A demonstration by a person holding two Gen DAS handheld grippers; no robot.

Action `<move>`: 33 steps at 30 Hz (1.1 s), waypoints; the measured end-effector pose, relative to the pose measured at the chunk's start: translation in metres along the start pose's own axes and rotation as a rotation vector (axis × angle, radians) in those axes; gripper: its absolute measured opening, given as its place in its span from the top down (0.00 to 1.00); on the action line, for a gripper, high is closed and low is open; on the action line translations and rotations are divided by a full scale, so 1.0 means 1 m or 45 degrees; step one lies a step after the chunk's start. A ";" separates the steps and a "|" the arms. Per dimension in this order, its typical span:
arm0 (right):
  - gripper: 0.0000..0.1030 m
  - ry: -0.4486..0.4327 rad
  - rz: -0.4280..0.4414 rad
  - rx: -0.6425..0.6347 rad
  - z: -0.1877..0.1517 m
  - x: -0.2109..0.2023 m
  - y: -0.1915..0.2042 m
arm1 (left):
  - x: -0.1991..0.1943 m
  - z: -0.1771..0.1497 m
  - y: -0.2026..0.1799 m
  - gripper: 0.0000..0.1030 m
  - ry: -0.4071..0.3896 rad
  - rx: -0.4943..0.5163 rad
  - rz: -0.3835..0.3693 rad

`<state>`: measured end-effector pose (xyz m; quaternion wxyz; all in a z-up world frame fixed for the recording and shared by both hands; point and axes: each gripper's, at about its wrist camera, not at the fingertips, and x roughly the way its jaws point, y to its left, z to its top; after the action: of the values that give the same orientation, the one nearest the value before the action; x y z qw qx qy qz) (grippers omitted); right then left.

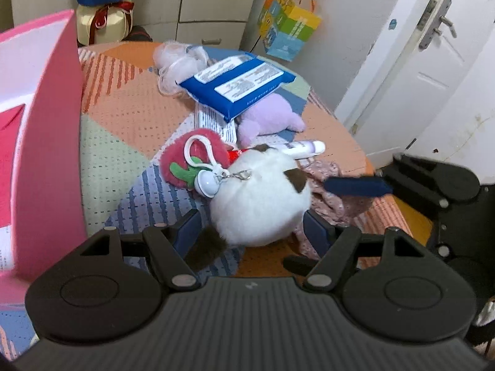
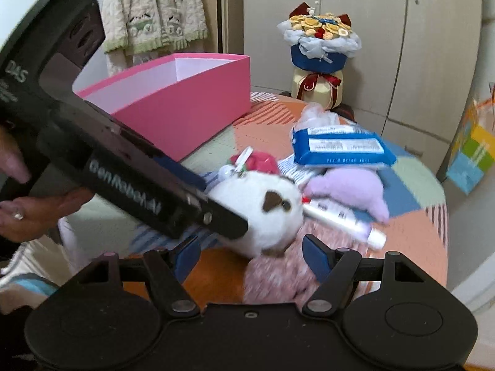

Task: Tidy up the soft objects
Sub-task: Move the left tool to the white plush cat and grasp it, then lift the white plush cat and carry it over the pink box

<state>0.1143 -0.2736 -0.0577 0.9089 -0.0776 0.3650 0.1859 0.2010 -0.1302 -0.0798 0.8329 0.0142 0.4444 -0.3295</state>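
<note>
We see the white plush cat (image 1: pixel 261 196) at frame centre, long axis running lower left to upper right, between our spread left gripper (image 1: pixel 252 232). The right gripper (image 2: pixel 250 258) gapes empty over pink fabric (image 2: pixel 278 278). A strawberry plush (image 1: pixel 191 157) touches its upper left, a tube (image 1: pixel 304 148) lies behind, and the pink box (image 1: pixel 46 142) stands far left.

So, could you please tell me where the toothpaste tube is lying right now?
The toothpaste tube lies on the bedspread, right of the white plush and just below the purple plush in the left wrist view.
</note>
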 end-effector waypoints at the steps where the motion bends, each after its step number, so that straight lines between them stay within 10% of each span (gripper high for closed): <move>1: 0.23 0.000 -0.003 -0.023 0.002 0.005 0.000 | 0.003 0.000 0.002 0.31 0.012 -0.019 -0.007; 13: 0.22 0.041 -0.039 -0.123 0.003 0.048 0.005 | 0.013 -0.004 0.012 0.49 0.075 -0.100 -0.098; 33: 0.25 -0.110 -0.021 -0.169 0.003 -0.020 0.072 | -0.084 -0.047 -0.009 0.48 -0.002 0.026 -0.039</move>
<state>0.0743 -0.2122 -0.0422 0.9182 -0.1325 0.3116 0.2054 0.1288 -0.0778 -0.0430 0.8278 0.0156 0.4406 -0.3469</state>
